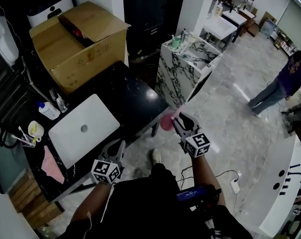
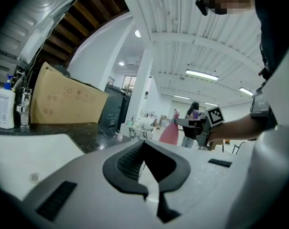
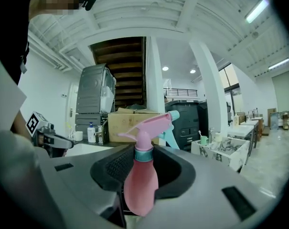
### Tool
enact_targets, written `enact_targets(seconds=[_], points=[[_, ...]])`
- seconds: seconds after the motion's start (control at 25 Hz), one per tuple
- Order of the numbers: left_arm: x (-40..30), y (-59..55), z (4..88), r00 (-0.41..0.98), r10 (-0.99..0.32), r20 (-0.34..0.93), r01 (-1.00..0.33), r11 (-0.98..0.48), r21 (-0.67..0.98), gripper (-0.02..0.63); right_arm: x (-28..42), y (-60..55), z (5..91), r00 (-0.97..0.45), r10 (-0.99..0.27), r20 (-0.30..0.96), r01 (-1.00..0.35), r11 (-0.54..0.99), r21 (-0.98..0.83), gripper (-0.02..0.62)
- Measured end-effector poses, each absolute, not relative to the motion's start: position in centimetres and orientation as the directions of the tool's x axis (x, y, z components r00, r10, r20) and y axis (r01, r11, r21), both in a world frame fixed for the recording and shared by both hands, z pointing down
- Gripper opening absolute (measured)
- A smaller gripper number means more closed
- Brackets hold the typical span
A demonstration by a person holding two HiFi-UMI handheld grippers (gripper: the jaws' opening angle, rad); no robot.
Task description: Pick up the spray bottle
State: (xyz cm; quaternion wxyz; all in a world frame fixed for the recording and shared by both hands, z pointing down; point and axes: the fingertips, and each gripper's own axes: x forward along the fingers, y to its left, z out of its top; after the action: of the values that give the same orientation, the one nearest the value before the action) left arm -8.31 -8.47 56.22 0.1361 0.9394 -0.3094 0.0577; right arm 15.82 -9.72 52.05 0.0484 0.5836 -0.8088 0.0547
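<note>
Spray bottle [image 3: 140, 187] in right gripper [image 1: 182, 119]

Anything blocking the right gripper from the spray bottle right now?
Nothing visible does. The right gripper already holds the pink spray bottle between its jaws, clear of the black table.

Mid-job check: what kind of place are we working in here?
Probably a bathroom-fixture showroom or mock-up hall: a marble-patterned vanity, more vanities lined along a wide polished floor, and a black counter holding a white basin.
</note>
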Motion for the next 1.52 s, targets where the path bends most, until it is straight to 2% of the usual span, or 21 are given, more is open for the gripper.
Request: enact_targets(seconds=[0.64, 1.12, 1.52], points=[[-1.6, -6.8, 55.3, 0.879, -0.445, 0.173, -0.474, -0.856, 0.206, 0.008, 20.9, -0.6, 52.3, -0.226, -0.967, 0.116, -0.974, 0.221, -0.052, 0.141], [3.3, -3.0, 56.2, 0.88, -0.42, 0.223, -0.465, -0.856, 0.225, 0.008, 25.9, 4.8, 53.9, -0.215, -0.962, 0.17, -0.976, 0.204, -0.08, 0.141], [4.6, -0.1, 56.0, 0.88, -0.422, 0.219, -0.465, -0.86, 0.211, 0.008, 26.5, 7.5, 54.5, -0.243, -0.957, 0.157, -0.969, 0.23, -0.094, 0.141]])
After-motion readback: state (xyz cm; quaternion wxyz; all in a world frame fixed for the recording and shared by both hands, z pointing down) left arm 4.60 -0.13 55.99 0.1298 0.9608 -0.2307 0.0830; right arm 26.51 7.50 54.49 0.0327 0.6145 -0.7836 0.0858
